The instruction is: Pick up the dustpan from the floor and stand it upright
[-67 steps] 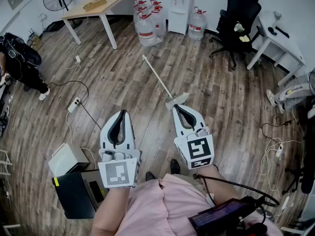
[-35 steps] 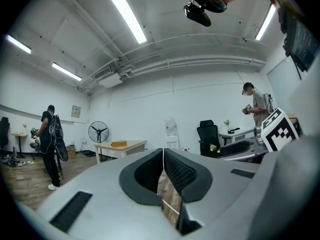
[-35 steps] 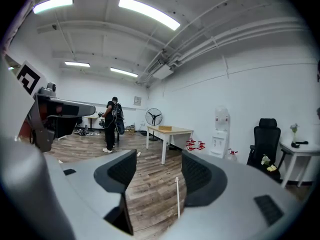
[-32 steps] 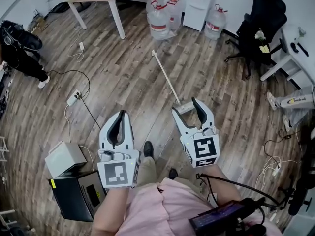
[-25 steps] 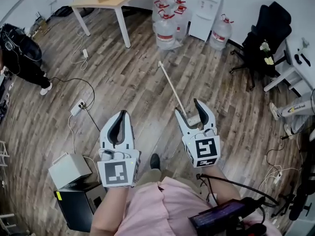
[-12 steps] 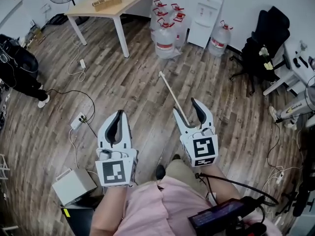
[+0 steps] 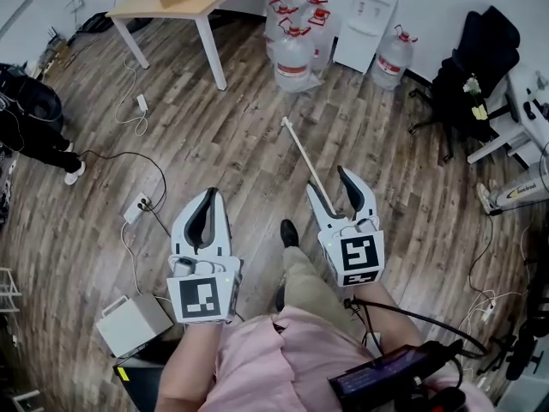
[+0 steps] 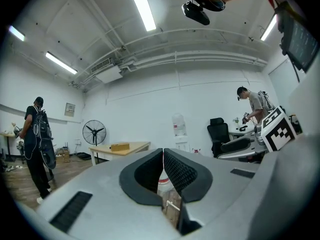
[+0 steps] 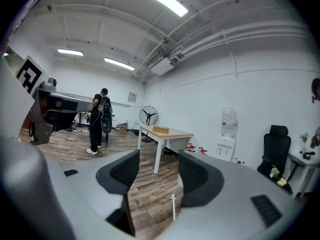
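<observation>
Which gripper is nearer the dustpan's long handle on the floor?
Right. The right gripper hangs over the near end of the dustpan handle; the left gripper is well off to its left.

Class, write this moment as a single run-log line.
phase: pre-grasp | dustpan: lying on floor, ungripped | left tool: shut, empty | right tool: open, over dustpan

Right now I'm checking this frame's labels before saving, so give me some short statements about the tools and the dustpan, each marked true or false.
1. The left tool has its jaws together with nothing between them. True.
2. The right tool is clamped on the dustpan handle. False: its jaws are apart and hold nothing.
3. The dustpan stands upright. False: its handle lies flat on the floor.
4. Water bottles stand on the floor beside the table. True.
</observation>
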{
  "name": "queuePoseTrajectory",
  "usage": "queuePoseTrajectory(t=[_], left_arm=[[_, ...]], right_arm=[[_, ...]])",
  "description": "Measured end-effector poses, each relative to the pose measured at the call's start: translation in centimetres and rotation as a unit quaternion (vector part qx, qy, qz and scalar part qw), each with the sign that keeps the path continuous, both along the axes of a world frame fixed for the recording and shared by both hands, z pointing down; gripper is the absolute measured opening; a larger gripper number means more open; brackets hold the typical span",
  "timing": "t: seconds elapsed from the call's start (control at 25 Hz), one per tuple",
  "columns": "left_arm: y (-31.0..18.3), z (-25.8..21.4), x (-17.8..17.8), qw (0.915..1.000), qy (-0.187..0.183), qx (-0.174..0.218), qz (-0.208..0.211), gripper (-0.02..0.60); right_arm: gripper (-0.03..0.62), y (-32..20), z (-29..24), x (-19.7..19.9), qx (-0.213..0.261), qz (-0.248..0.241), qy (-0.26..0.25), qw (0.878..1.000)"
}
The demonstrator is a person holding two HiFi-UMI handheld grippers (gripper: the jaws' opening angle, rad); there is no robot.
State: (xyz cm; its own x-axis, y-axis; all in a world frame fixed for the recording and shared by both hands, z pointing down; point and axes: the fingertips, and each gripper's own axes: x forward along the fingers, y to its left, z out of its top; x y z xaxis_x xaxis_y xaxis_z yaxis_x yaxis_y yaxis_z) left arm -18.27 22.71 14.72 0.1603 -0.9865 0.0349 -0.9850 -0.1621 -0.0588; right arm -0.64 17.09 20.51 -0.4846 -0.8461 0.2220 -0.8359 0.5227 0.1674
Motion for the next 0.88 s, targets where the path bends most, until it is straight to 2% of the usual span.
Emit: queuePoseTrajectory(t=[0.28, 0.68, 0.88], left_arm=[[-9.2, 1.3, -1.3, 0.9998, 0.006, -0.018, -0.005, 0.015], [-23.4, 3.3, -0.5, 0.999, 0.0, -0.044, -0.005, 0.015], [-27.8, 2.0, 0.2, 0.9995, -0.014, -0.026, -0.007, 0.015]], right_arm=[[0.242, -9.9, 0.9, -1.3, -0.007, -0.006, 0.015, 1.0], [0.236, -25.5, 2.7, -0.2, -0.021, -0.004, 0.016, 1.0], [0.229, -30.8, 1.9, 0.4, -0.015, -0.009, 0.009, 1.0]])
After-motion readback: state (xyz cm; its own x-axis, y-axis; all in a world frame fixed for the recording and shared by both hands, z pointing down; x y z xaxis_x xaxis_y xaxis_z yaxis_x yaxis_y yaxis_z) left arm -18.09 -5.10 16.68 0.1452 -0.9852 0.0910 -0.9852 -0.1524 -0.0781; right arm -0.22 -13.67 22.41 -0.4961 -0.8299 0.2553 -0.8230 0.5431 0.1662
